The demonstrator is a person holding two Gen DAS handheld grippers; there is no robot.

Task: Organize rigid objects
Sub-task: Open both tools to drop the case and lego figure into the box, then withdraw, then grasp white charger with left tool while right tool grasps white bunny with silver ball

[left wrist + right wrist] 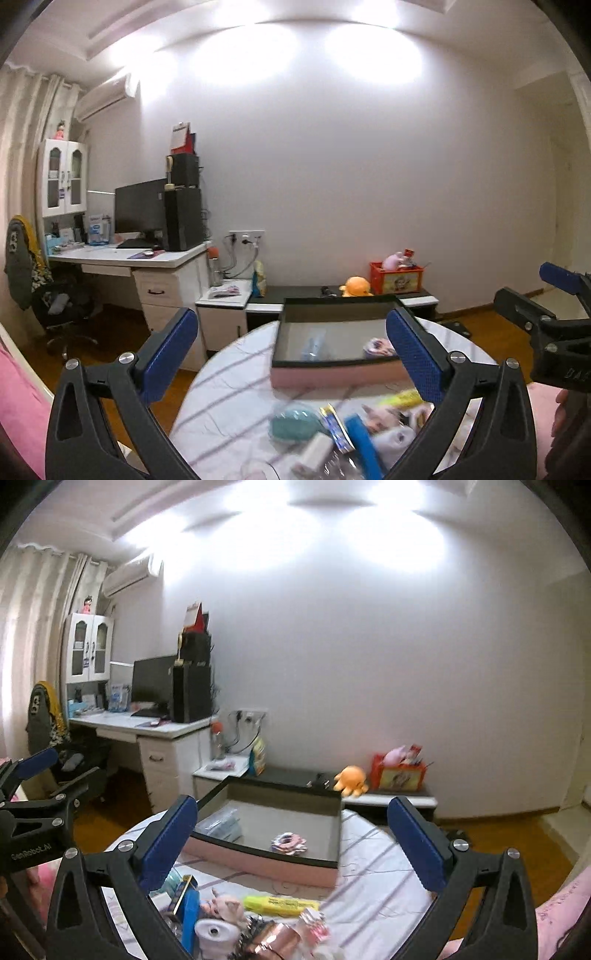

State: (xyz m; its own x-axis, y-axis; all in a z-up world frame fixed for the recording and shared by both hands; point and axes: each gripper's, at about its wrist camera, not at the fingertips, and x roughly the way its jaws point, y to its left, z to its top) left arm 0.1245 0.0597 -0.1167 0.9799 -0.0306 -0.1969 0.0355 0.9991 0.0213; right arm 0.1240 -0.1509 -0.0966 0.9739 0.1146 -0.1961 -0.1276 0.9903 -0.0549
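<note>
Left wrist view: your left gripper (291, 350) is raised, jaws spread wide, nothing between the blue pads (170, 354). Past them sits the round table (221, 391) under a striped cloth. The pink tray (334, 376) with a dark rim lies toward the far side of the table; inside it you can see a clear wrapped item (314, 345) at left and a small patterned packet (377, 346) at right, well apart. Nearer you, loose clutter lies on the cloth: a teal round thing (293, 424), a blue bar (364, 439), a yellow tube (402, 398), a white block (314, 454) (all blurred, details unreadable). Your right gripper (554, 317) shows at the right edge, side on, held off the table.

Right wrist view: your right gripper (291, 830) is also spread wide, pads (415, 845) clear of everything. The pink tray (258, 860) lies just beyond the fingertips, clear wrapped item (221, 825) in its left part, patterned packet (290, 843) toward the right. In front of the tray lie a yellow tube (280, 904), a pink pig figure (225, 908), a blue bar (190, 912), a white roll (216, 936) and a copper-coloured roll (275, 941), crowded together. Your left gripper (33, 805) shows at the left edge, above the floor beside the table.
</note>
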